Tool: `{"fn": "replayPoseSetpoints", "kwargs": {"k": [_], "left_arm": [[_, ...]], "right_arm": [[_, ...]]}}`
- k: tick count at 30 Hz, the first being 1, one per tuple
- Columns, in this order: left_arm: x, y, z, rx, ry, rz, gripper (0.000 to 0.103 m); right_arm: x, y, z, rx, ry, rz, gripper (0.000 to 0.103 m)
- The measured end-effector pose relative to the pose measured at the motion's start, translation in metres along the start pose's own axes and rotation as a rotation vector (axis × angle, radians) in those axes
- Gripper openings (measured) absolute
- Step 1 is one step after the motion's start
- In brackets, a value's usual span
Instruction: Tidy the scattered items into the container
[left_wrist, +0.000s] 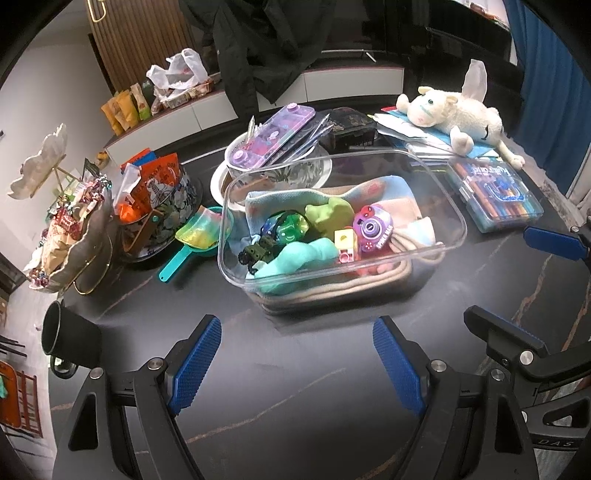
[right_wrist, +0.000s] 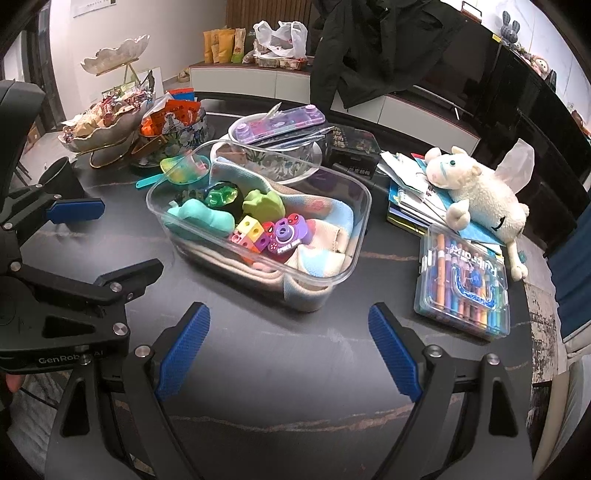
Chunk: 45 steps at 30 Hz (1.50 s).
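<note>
Left claw (left_wrist: 295, 363) and right claw (right_wrist: 288, 352) both spread wide, empty, over the desk (right_wrist: 295, 369). Clear container (right_wrist: 354, 236) at 12 o'clock holds toys; marker case (right_wrist: 463, 286) at 2.

Clear plastic container (right_wrist: 347, 236), pastel blue-and-pink cloth (right_wrist: 325, 218) lining it, purple toy camera (right_wrist: 286, 234), teal squishy toy (right_wrist: 201, 219), yellow-and-pink cubes (right_wrist: 251, 232), cream plush lamb (right_wrist: 480, 195), multicoloured marker case (right_wrist: 465, 288), black counter (right_wrist: 295, 350) with tan veins, blue-padded black tool (right_wrist: 288, 349)

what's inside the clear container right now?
In the clear container: a folded pastel cloth, purple toy camera, yellow cube, green frog-like toy, teal toy, green ball. Anything under the cloth is hidden.
</note>
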<state>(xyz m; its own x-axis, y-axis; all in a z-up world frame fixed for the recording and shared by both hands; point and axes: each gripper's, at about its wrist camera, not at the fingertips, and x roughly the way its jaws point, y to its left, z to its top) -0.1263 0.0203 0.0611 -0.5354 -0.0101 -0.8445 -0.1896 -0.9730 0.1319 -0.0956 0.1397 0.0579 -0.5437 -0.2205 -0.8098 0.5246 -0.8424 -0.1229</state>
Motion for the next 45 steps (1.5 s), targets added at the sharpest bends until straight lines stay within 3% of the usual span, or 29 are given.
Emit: {"fn": "replayPoseSetpoints", "kwargs": {"k": [45], "left_arm": [[-0.018, -0.011, -0.058, -0.011, 0.04, -0.01, 0.082]], "right_arm": [[-0.02, 0.018, -0.052, 0.029, 0.042, 0.024, 0.086]]}}
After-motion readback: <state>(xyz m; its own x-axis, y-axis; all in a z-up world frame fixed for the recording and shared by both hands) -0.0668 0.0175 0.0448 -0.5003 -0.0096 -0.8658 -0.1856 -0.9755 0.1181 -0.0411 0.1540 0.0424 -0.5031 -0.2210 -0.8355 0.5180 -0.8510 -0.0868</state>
